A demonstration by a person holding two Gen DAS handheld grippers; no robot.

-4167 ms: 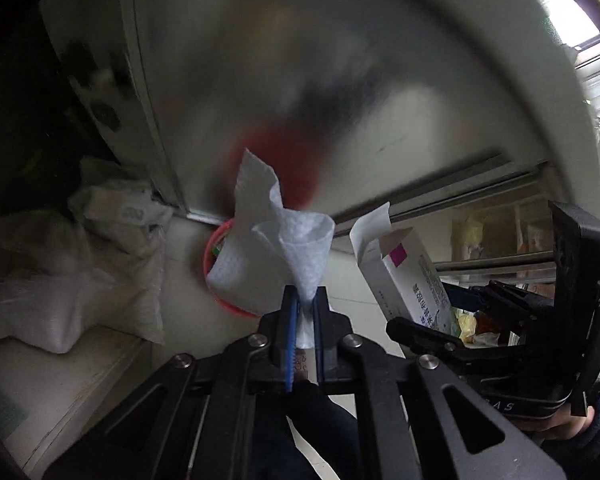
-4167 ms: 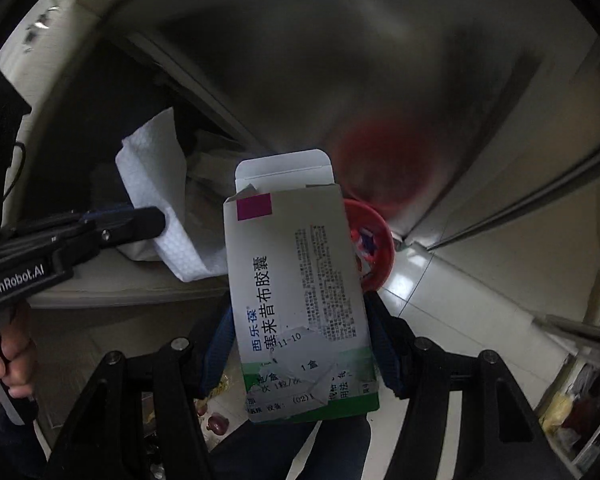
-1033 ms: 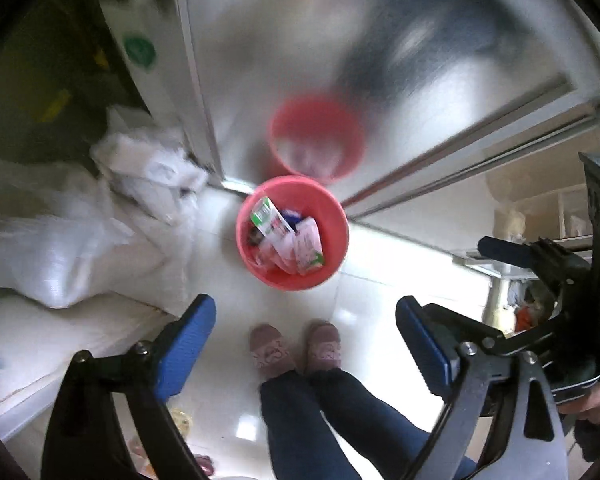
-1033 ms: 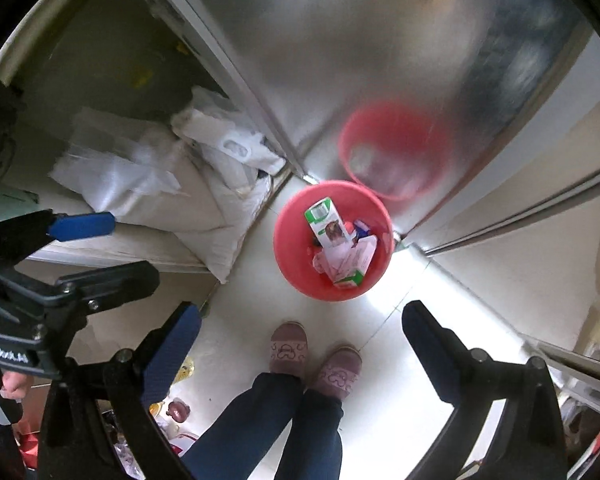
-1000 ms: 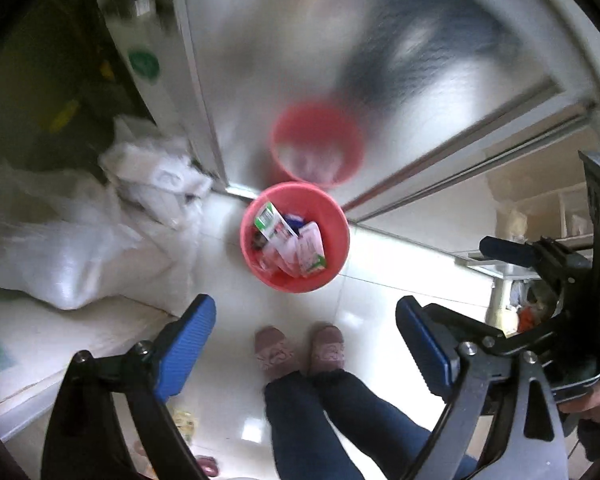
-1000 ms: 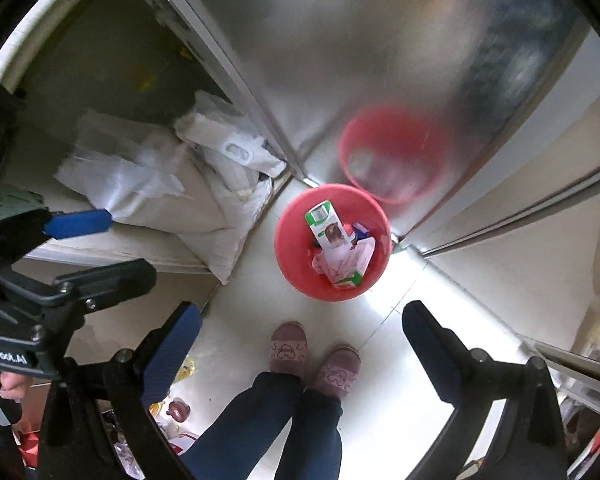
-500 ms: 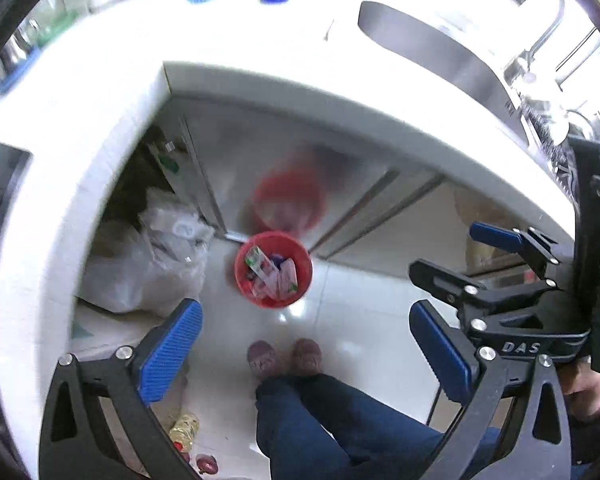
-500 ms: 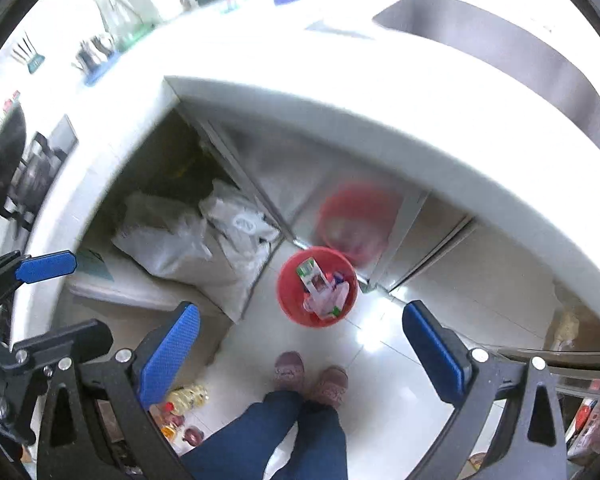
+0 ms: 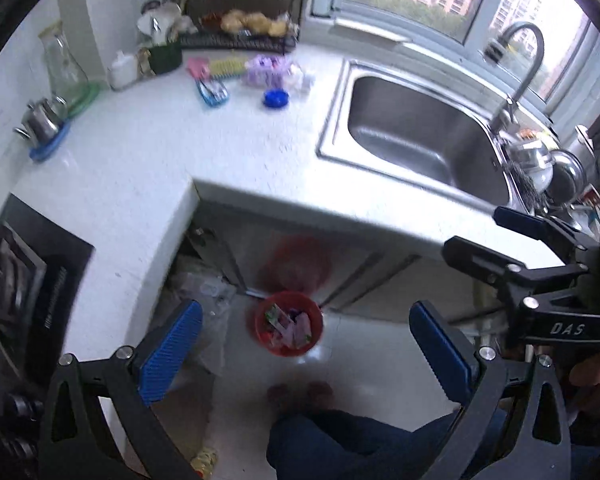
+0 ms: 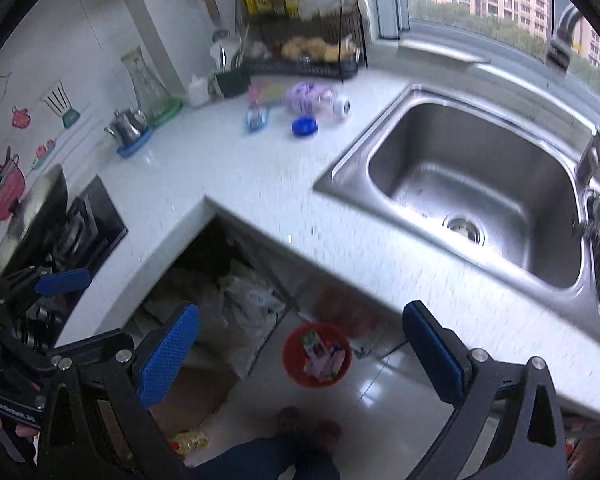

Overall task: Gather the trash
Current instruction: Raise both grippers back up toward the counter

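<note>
A red trash bin stands on the floor below the counter, holding cartons and wrappers; it also shows in the right wrist view. My left gripper is open and empty, high above the bin. My right gripper is open and empty, also high above the floor. On the white counter lie a blue lid, a purple packet and a blue-edged wrapper. The same lid and purple packet show in the right wrist view.
A steel sink with a faucet is set in the counter at right. A dish rack, a glass jar and a small kettle stand at the back. A stove is at left. White bags lie under the counter.
Both grippers rose from near the floor to above counter height. The tissue and the box held earlier are gone from the jaws. The counter and sink came into view.
</note>
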